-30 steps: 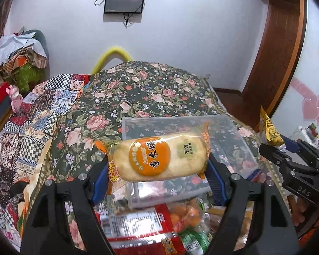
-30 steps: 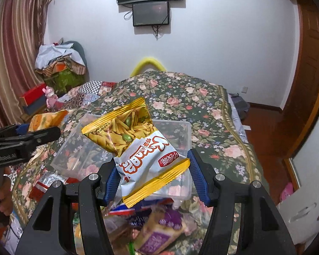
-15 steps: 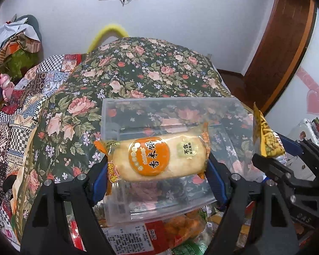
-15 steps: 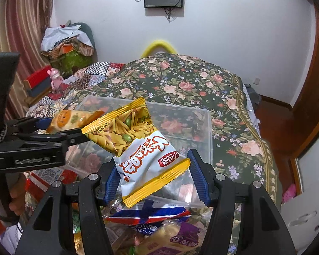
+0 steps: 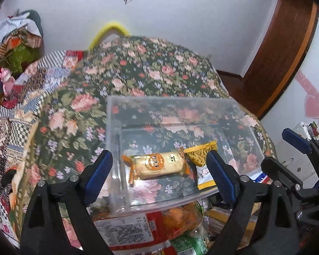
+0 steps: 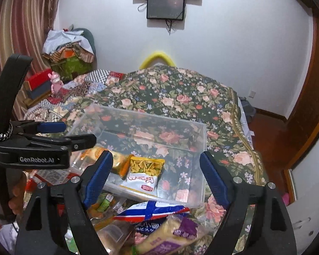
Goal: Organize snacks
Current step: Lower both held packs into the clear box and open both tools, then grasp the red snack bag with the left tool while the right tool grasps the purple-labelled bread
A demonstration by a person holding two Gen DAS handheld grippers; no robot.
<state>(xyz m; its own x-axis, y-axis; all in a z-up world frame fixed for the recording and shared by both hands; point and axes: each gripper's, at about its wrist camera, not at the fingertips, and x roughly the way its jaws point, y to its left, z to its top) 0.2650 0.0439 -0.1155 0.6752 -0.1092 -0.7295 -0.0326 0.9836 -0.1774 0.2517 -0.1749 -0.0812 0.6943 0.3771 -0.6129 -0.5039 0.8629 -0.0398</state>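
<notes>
A clear plastic box (image 5: 117, 114) (image 6: 202, 140) stands on the floral bedspread. Inside it lie a rice cracker pack with an orange label (image 5: 157, 165) and a yellow-and-white snack bag (image 5: 202, 165) (image 6: 144, 174), side by side. The cracker pack shows partly in the right wrist view (image 6: 117, 159). My left gripper (image 5: 159, 174) is open and empty above the box's near edge. My right gripper (image 6: 156, 176) is open and empty above the box too. Each gripper shows in the other's view, the right one (image 5: 287, 159) at the right edge, the left one (image 6: 53, 140) at the left.
A pile of loose snack packs lies in front of the box: a red-and-white pack (image 5: 127, 231), an orange bag (image 5: 178, 218), a blue-red-white bag (image 6: 155, 210), a purple-labelled pack (image 6: 172, 235). A patchwork quilt (image 5: 14, 110) lies left. The bed's edge and wooden floor (image 6: 265, 136) are right.
Both grippers have opened and let go. The rice cracker pack and the yellow-and-white bag have dropped into the clear box. Both grippers moved forward over the box.
</notes>
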